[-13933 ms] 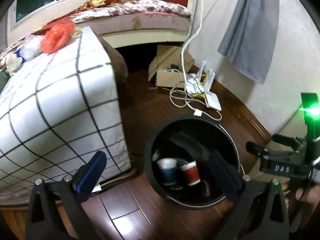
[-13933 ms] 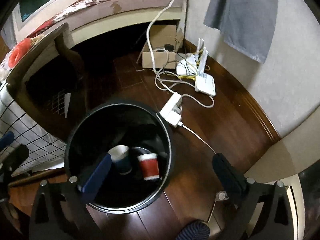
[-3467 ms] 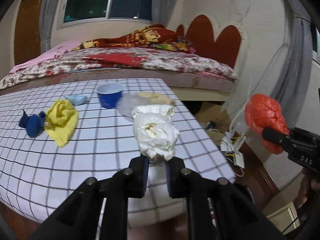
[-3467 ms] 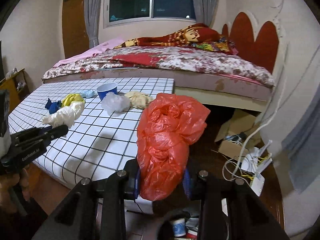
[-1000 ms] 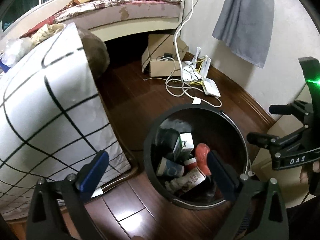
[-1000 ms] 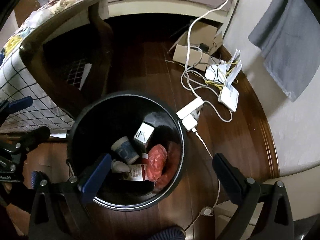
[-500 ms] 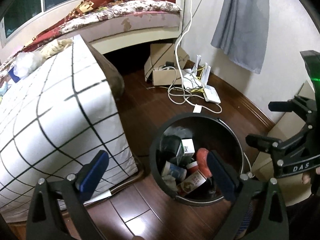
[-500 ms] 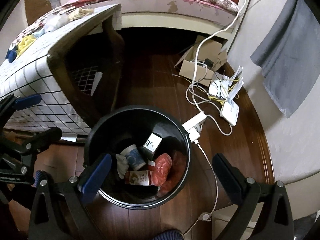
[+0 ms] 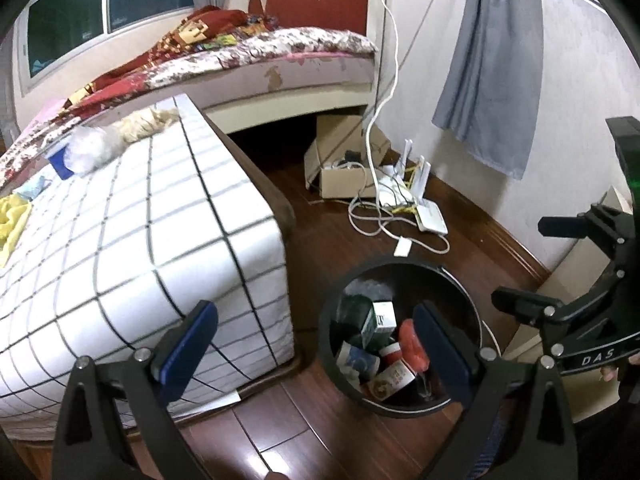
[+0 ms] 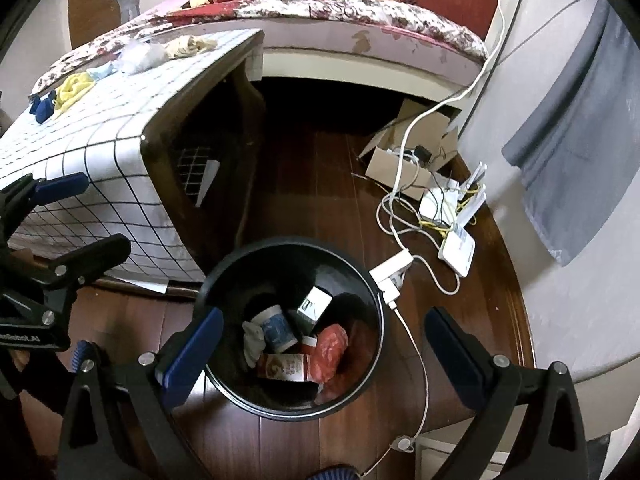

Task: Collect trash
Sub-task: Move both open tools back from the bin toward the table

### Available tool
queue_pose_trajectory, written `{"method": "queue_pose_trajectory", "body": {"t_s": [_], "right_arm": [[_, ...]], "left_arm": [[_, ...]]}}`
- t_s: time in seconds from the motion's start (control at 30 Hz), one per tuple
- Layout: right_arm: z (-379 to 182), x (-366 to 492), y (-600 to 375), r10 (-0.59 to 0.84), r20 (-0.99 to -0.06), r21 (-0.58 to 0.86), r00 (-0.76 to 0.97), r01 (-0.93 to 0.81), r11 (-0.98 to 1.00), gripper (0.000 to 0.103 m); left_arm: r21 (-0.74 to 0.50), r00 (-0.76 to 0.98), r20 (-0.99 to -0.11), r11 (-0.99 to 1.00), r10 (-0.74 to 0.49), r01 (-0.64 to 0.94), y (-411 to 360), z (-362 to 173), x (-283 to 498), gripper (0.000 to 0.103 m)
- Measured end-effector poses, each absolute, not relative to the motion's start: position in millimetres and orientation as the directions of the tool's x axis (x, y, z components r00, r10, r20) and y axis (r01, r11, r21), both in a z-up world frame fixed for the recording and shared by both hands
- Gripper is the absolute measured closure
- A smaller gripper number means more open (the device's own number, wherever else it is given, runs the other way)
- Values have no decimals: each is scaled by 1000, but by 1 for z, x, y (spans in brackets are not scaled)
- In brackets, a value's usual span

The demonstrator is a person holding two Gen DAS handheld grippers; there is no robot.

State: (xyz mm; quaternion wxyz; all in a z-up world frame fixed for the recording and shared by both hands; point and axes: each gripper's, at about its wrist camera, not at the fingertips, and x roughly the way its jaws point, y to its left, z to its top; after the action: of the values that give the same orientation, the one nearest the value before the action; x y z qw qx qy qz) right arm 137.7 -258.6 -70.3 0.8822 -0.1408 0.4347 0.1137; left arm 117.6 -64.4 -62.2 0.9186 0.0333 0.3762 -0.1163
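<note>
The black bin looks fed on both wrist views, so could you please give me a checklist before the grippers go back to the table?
1. Left gripper open, empty: ok.
2. Right gripper open, empty: ok.
3. Red bag inside black bin: ok.
4. Bin upright, not overfull: ok.
5. White cable beside bin clear of grippers: ok.
6. Trash remaining on checked table, such as crumpled clear plastic: not ok.

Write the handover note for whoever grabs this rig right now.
Left tool and right tool: both open, holding nothing, above the black bin on the floor.
Done: red bag, white wad, cups and cartons lie in the bin.
Left, all on the checked table: clear plastic wad, beige wad, yellow cloth, blue cloth, light blue scrap, blue cup.
</note>
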Motion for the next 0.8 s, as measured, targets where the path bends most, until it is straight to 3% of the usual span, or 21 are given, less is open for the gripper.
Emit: {"method": "queue_pose_trajectory", "body": {"t_s": [0.8], "right_arm": [[-4,162,-163,264,-652,-56,711,-392,918,1]], "left_arm": [[-7,799,-601,1000,9,-16,69,-11,112,4]]}}
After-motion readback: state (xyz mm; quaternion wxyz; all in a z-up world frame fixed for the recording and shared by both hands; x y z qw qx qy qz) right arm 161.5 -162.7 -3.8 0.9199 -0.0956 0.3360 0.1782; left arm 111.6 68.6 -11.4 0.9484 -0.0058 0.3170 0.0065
